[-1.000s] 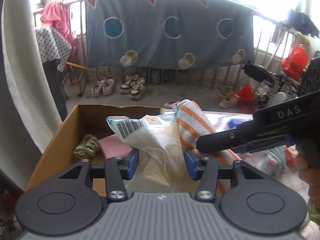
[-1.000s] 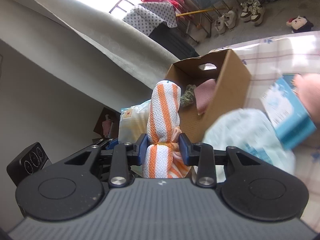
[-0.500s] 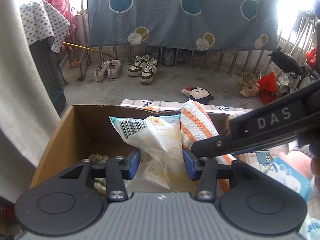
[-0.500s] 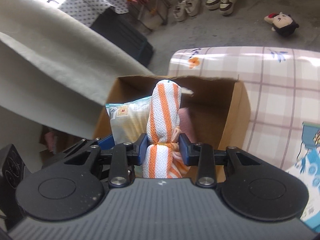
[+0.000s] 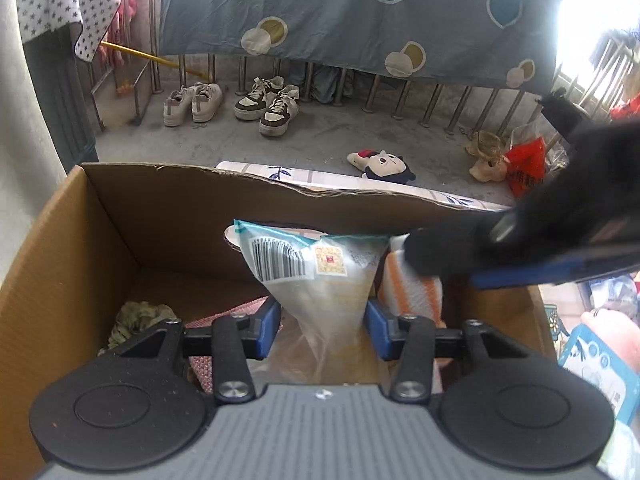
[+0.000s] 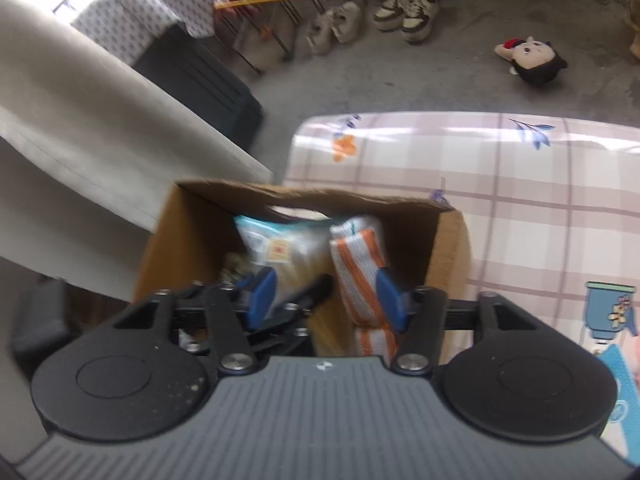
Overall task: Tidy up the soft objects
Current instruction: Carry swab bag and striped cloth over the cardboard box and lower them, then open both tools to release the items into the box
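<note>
Towel [image 6: 360,264] stands in the box [image 6: 448,248], my right gripper [image 6: 326,298] spread wide around it; left gripper [image 5: 322,326] pinches the bag [image 5: 320,280] beside it. I'd lift right straight up, avoiding snags.

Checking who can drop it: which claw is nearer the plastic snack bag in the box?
Left. The left claw straddles the plastic snack bag; the right claw stands open around the striped towel beside it.
</note>
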`<state>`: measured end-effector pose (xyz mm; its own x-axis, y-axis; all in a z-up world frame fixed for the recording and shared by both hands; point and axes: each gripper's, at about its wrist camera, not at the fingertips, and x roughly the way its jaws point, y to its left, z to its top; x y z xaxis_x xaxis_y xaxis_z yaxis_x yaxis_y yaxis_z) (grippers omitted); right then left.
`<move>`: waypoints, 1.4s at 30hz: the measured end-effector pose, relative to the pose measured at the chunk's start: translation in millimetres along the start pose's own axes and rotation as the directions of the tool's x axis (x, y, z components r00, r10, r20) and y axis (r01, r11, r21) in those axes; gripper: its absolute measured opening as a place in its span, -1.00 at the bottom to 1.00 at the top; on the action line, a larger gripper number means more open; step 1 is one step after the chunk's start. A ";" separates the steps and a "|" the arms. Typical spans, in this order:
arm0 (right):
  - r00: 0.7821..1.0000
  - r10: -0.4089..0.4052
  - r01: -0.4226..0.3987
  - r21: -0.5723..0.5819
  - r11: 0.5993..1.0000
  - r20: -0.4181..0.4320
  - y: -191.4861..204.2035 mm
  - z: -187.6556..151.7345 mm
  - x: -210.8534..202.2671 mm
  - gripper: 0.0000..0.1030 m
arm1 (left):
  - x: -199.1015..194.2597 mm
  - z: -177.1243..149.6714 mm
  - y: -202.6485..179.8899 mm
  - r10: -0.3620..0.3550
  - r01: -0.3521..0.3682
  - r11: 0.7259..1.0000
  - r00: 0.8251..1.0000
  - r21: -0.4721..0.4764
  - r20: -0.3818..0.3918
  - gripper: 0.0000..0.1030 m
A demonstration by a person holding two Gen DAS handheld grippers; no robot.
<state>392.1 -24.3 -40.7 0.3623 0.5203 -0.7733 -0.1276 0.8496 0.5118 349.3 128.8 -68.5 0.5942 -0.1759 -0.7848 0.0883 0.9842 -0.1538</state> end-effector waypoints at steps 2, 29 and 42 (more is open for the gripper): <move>0.999 0.039 -0.040 0.029 0.999 0.034 -3.7 0.7 -12.1 0.26 | 2.6 -0.7 -0.1 0.000 0.000 1.000 1.000 -0.001 -0.008 -0.04; 0.943 0.281 -0.286 0.006 0.958 0.181 -24.0 -28.2 -146.5 0.47 | -101.8 5.3 -35.1 0.137 -0.133 0.990 0.985 -0.046 0.108 0.72; 0.899 0.338 -0.353 0.005 0.936 0.278 -167.9 -159.9 -331.8 0.60 | -249.6 -71.3 -128.4 -0.030 0.030 1.000 0.964 0.004 0.263 1.00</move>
<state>145.7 -325.7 70.1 0.5391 0.7310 -0.4183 -0.2430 0.6105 0.7538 132.7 44.7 104.4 0.7803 -0.1939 -0.5946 0.1097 0.9784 -0.1750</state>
